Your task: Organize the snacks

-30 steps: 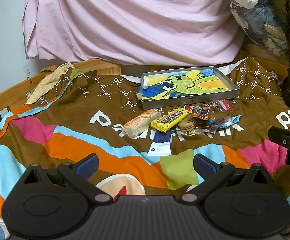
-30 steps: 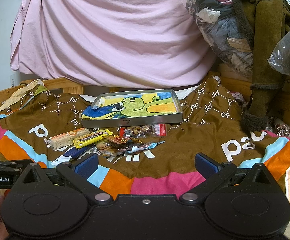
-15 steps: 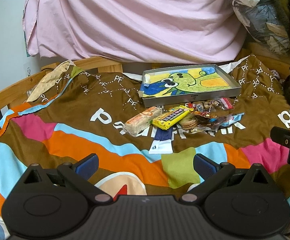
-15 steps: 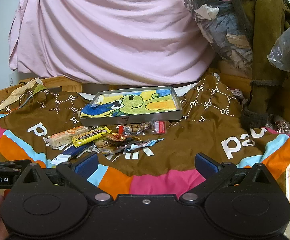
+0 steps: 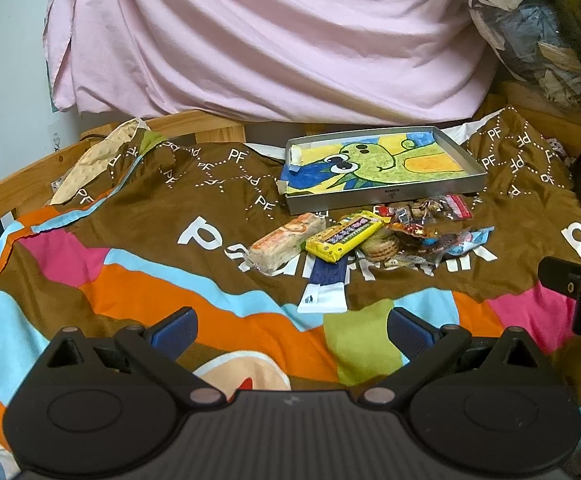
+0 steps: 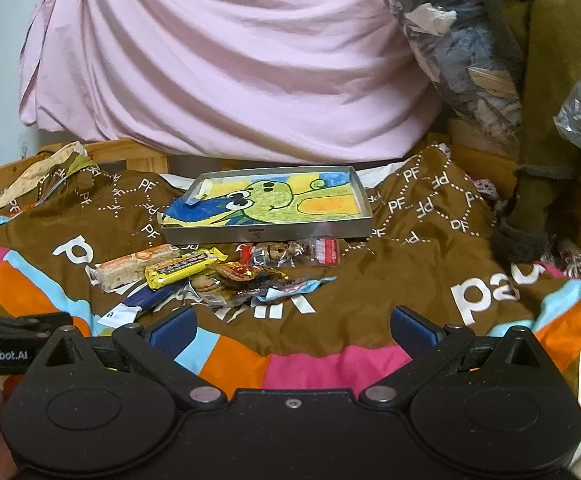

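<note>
A pile of wrapped snacks lies on the brown patterned blanket (image 5: 170, 216) in front of a grey metal tray (image 5: 386, 193) lined with a green cartoon drawing. The pile holds a pale wafer bar (image 5: 286, 242), a yellow candy bar (image 5: 346, 236), a cookie pack (image 5: 380, 246), a navy and white packet (image 5: 324, 286) and small crinkly wrappers (image 5: 430, 220). My left gripper (image 5: 292, 330) is open, well short of the pile. My right gripper (image 6: 292, 326) is open too, with the tray (image 6: 266, 233) and yellow candy bar (image 6: 182, 268) ahead of it.
A pink sheet (image 5: 270, 40) hangs behind the tray. A wooden bed rail (image 5: 18, 184) runs along the left. Bagged clothes (image 6: 462, 48) and an olive coat (image 6: 546, 100) stand at the right. The other gripper's body (image 5: 578, 288) shows at the right edge.
Both views have drifted slightly toward the snacks and tray, which look a little larger and lower. Both grippers remain open and nothing on the blanket has moved.
</note>
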